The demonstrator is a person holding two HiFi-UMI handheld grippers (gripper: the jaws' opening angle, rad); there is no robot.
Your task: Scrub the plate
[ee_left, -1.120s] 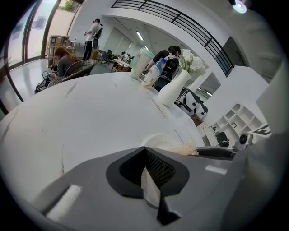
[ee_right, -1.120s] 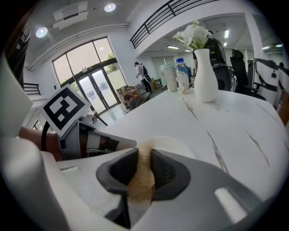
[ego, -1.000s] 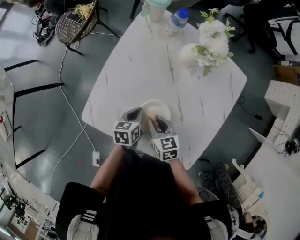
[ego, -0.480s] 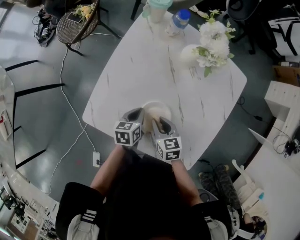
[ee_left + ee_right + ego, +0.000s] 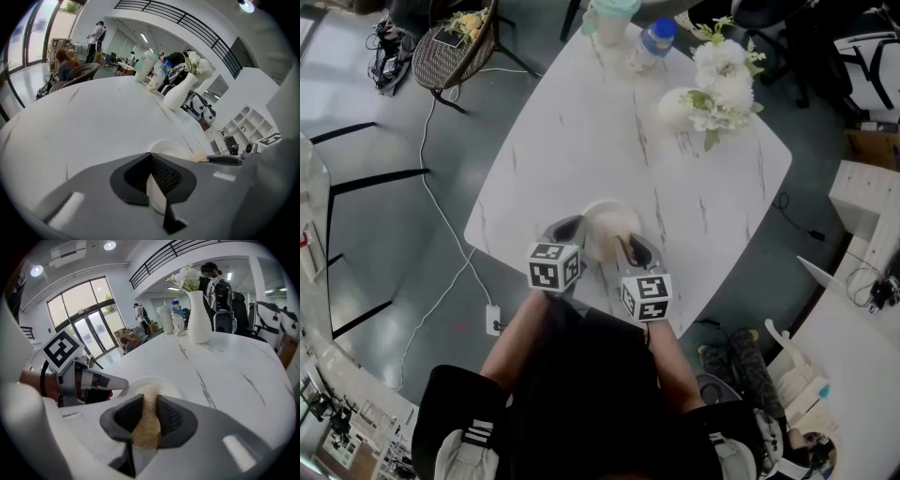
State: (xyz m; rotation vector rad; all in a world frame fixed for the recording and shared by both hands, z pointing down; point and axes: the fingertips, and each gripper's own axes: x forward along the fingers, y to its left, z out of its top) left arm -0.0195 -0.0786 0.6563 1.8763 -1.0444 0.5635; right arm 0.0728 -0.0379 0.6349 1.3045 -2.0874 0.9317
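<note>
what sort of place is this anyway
Likely an open office lobby or lounge: a marble-look table with a flower vase, tall glass doors, and a railed mezzanine above.

The right gripper has swung toward the person's right, its marker cube now closer to the near edge of the table, and the sponge in its jaws has shifted rightward over the plate

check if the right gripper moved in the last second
Yes. In the head view the right gripper has shifted right, away from the left gripper, while the plate stayed put.
</note>
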